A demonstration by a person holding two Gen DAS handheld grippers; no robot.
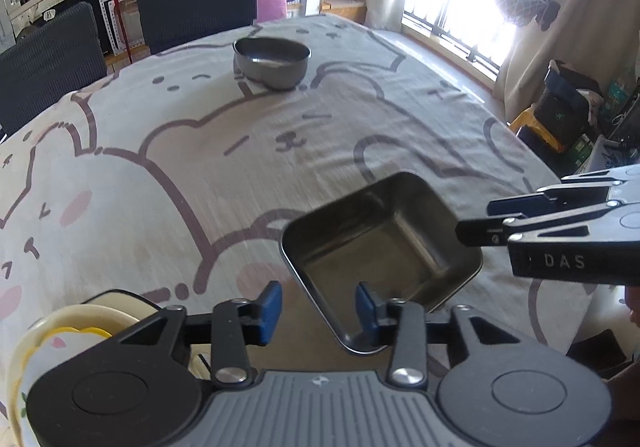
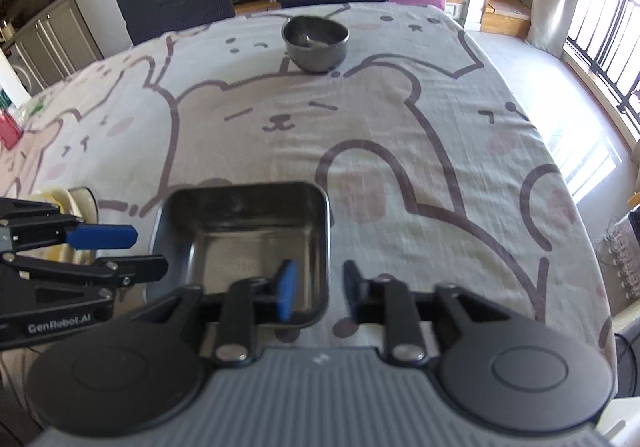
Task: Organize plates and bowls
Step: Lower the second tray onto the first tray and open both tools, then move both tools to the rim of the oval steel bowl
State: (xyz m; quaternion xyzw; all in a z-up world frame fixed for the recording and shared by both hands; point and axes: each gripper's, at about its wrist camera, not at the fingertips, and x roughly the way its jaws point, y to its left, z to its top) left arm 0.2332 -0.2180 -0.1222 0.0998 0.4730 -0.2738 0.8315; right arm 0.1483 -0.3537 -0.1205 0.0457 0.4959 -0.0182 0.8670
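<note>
Both grippers, left (image 1: pixel 318 305) and right (image 2: pixel 316 289), are kept apart around the near rim of the square tray (image 2: pixel 244 243) on the table (image 2: pixel 400 119), probably for lifting it toward the far bowl (image 2: pixel 315 41).

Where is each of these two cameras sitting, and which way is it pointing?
Left wrist: rides the left gripper, looking across the table at the square metal tray; the right gripper's tip intrudes.
Right wrist: rides the right gripper, astride the tray's near wall; left gripper visible.
Shared: tray, dark round bowl, bear tablecloth.
</note>
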